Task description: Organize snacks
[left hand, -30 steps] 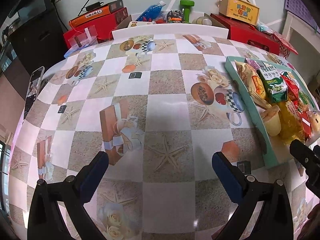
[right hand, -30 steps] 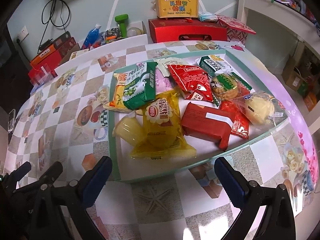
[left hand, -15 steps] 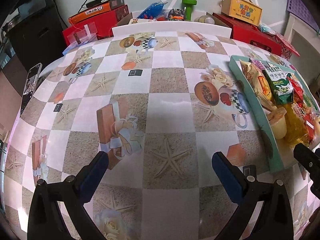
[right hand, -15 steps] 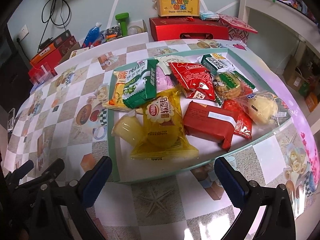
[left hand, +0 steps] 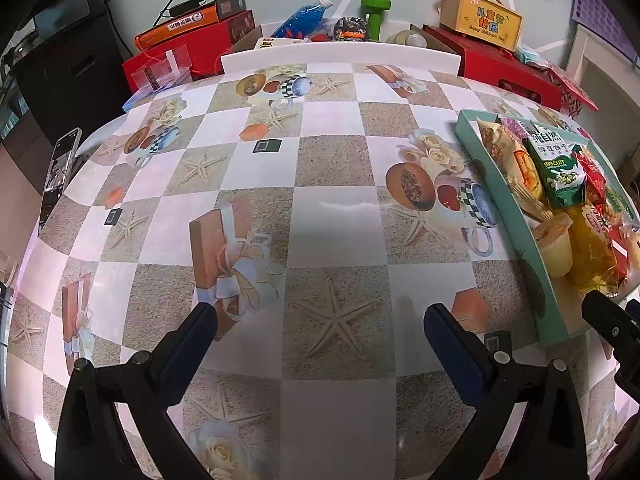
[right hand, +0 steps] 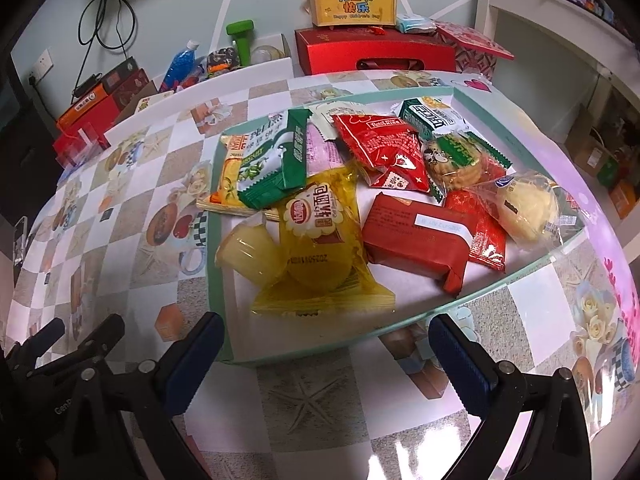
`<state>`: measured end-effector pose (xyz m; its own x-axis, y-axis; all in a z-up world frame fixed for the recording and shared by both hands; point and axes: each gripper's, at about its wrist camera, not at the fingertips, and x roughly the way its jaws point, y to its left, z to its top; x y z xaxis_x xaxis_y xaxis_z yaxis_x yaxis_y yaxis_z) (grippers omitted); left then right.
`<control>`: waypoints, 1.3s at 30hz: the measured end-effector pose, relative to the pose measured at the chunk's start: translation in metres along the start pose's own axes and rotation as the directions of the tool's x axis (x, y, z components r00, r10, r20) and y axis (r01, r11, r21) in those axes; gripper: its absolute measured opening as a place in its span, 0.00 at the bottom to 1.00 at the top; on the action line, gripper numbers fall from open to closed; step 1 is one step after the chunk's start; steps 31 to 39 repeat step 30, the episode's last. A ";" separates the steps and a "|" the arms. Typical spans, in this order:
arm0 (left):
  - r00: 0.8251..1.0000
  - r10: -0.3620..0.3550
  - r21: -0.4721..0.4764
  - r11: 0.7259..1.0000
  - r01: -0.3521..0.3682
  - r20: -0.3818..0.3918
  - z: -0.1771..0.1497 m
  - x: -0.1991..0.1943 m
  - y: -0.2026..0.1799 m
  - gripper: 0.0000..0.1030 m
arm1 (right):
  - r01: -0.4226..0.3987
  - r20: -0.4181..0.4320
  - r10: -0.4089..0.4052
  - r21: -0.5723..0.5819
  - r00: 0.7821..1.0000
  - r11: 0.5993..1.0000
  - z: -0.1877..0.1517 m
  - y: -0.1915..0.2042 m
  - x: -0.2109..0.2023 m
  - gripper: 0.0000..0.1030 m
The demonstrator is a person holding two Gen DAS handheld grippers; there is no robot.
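Both claws were spread wide and held nothing. The right claw hovered over the near rim of the teal tray, where the snacks lay heaped: a yellow bread packet beside a red packet. The left claw hung over bare checkered worktop, the tray off to its right.

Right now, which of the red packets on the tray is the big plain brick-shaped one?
The red block packet nearest the front rim of the teal tray. It carries a white label strip; the other red packets are flatter pouches with white star prints.
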<state>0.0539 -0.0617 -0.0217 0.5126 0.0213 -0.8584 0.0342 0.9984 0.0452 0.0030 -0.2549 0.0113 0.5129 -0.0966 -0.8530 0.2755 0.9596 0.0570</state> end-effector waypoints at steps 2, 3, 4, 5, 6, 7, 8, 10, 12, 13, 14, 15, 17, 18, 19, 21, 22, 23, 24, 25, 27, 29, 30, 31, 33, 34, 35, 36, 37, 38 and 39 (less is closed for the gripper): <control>1.000 0.002 0.003 1.000 -0.002 0.000 0.000 0.000 -0.001 1.00 | 0.000 -0.002 0.000 0.002 1.000 1.000 0.000 -0.001 0.000 1.00; 1.000 0.003 0.005 1.000 -0.003 0.000 0.000 0.000 -0.001 1.00 | 0.001 -0.004 -0.001 0.003 1.000 1.000 0.000 -0.001 0.001 1.00; 1.000 0.005 0.007 1.000 -0.005 0.001 0.000 0.000 -0.002 1.00 | 0.003 -0.004 -0.003 0.005 1.000 1.000 0.000 -0.002 0.001 1.00; 1.000 0.005 0.009 1.000 -0.005 0.001 0.000 0.000 -0.002 1.00 | 0.004 -0.004 -0.004 0.007 1.000 1.000 0.000 -0.003 0.000 1.00; 1.000 0.007 0.010 1.000 -0.007 0.001 0.000 0.000 -0.003 1.00 | 0.004 -0.003 -0.004 0.012 1.000 1.000 0.000 -0.005 0.000 1.00; 1.000 0.008 0.013 1.000 -0.008 0.001 -0.001 0.000 -0.003 1.00 | 0.004 -0.003 -0.004 0.015 1.000 1.000 0.000 -0.006 0.000 1.00; 1.000 0.009 0.016 1.000 -0.009 0.000 -0.001 0.001 -0.003 1.00 | 0.004 -0.003 -0.004 0.019 1.000 1.000 0.000 -0.007 0.000 1.00; 1.000 0.013 0.020 1.000 -0.013 0.000 -0.001 0.001 -0.004 1.00 | 0.005 -0.004 -0.005 0.025 1.000 1.000 0.000 -0.009 0.000 1.00; 1.000 0.015 0.023 1.000 -0.015 0.000 -0.001 0.001 -0.005 1.00 | 0.004 -0.006 -0.004 0.028 1.000 1.000 0.000 -0.010 0.001 1.00; 1.000 0.015 0.024 1.000 -0.015 -0.001 -0.001 0.001 -0.005 1.00 | 0.004 -0.006 -0.003 0.029 1.000 1.000 0.000 -0.010 0.001 1.00; 1.000 0.017 0.026 1.000 -0.017 -0.001 -0.001 0.001 -0.005 1.00 | 0.003 -0.006 -0.002 0.029 1.000 1.000 0.000 -0.010 0.001 1.00; 1.000 0.018 0.027 0.999 -0.018 -0.001 -0.002 0.002 -0.006 1.00 | 0.002 -0.005 -0.002 0.030 1.000 1.000 0.000 -0.011 0.001 1.00; 1.000 0.021 0.030 0.999 -0.021 -0.001 -0.001 0.002 -0.006 1.00 | 0.001 -0.005 -0.001 0.032 1.000 0.999 0.000 -0.011 0.001 1.00; 1.000 0.021 0.031 0.999 -0.021 -0.001 -0.002 0.002 -0.006 1.00 | 0.000 -0.005 0.000 0.032 1.000 0.999 0.000 -0.011 0.001 1.00; 1.000 0.022 0.032 0.999 -0.022 0.000 -0.002 0.002 -0.006 1.00 | 0.000 -0.005 0.000 0.033 1.000 0.999 0.000 -0.012 0.001 1.00; 1.000 0.021 0.031 0.999 -0.021 -0.001 -0.002 0.002 -0.007 1.00 | 0.001 -0.006 0.000 0.033 1.000 0.999 0.000 -0.012 0.001 1.00; 1.000 0.022 0.032 0.999 -0.022 -0.001 -0.002 0.002 -0.007 1.00 | 0.001 -0.008 -0.001 0.032 1.000 0.999 0.000 -0.012 0.001 1.00; 1.000 0.022 0.031 0.999 -0.022 -0.002 -0.002 0.002 -0.007 1.00 | 0.002 -0.009 -0.001 0.032 1.000 0.999 0.000 -0.011 0.001 1.00; 1.000 0.024 0.032 0.999 -0.024 -0.002 -0.001 0.002 -0.007 1.00 | 0.001 -0.009 -0.001 0.031 1.000 1.000 0.000 -0.011 0.001 1.00; 1.000 0.025 0.032 0.999 -0.025 -0.003 -0.001 0.002 -0.007 1.00 | 0.001 -0.009 -0.001 0.031 1.000 1.000 -0.001 -0.011 0.001 1.00; 1.000 0.021 0.031 0.999 -0.021 0.009 -0.002 -0.001 -0.006 1.00 | 0.001 -0.009 -0.001 0.031 1.000 1.000 -0.001 -0.010 0.001 1.00; 1.000 0.005 0.030 1.000 -0.006 0.026 -0.002 -0.005 -0.006 1.00 | 0.001 -0.009 -0.001 0.032 1.000 0.999 -0.001 -0.010 0.001 1.00; 1.000 -0.009 0.030 1.000 0.008 0.023 -0.001 -0.005 -0.006 1.00 | 0.002 -0.009 -0.002 0.032 1.000 0.999 -0.001 -0.010 0.001 1.00; 1.000 -0.009 0.030 1.000 0.008 0.023 -0.001 -0.005 -0.006 1.00 | 0.002 -0.009 -0.002 0.032 1.000 0.999 -0.001 -0.010 0.001 1.00; 1.000 -0.009 0.030 1.000 0.008 0.023 -0.001 -0.005 -0.006 1.00 | 0.002 -0.009 -0.002 0.032 1.000 0.999 -0.001 -0.010 0.001 1.00; 1.000 -0.009 0.030 1.000 0.008 0.023 -0.001 -0.005 -0.006 1.00 | 0.002 -0.009 -0.002 0.032 1.000 0.999 -0.001 -0.010 0.001 1.00; 1.000 -0.009 0.030 1.000 0.008 0.023 -0.001 -0.005 -0.006 1.00 | 0.002 -0.009 -0.002 0.032 1.000 0.999 -0.001 -0.010 0.001 1.00; 1.000 -0.009 0.030 1.000 0.008 0.023 -0.001 -0.005 -0.006 1.00 | 0.002 -0.009 -0.002 0.032 1.000 0.999 -0.001 -0.010 0.001 1.00; 1.000 -0.009 0.030 1.000 0.008 0.023 -0.001 -0.005 -0.006 1.00 | 0.002 -0.009 -0.002 0.032 1.000 0.999 -0.001 -0.010 0.001 1.00; 1.000 -0.009 0.030 1.000 0.008 0.023 -0.001 -0.005 -0.006 1.00 | 0.002 -0.009 -0.002 0.032 1.000 0.999 -0.001 -0.010 0.001 1.00; 1.000 -0.009 0.030 1.000 0.008 0.023 -0.001 -0.005 -0.006 1.00 | 0.002 -0.009 -0.002 0.032 1.000 0.999 -0.001 -0.010 0.001 1.00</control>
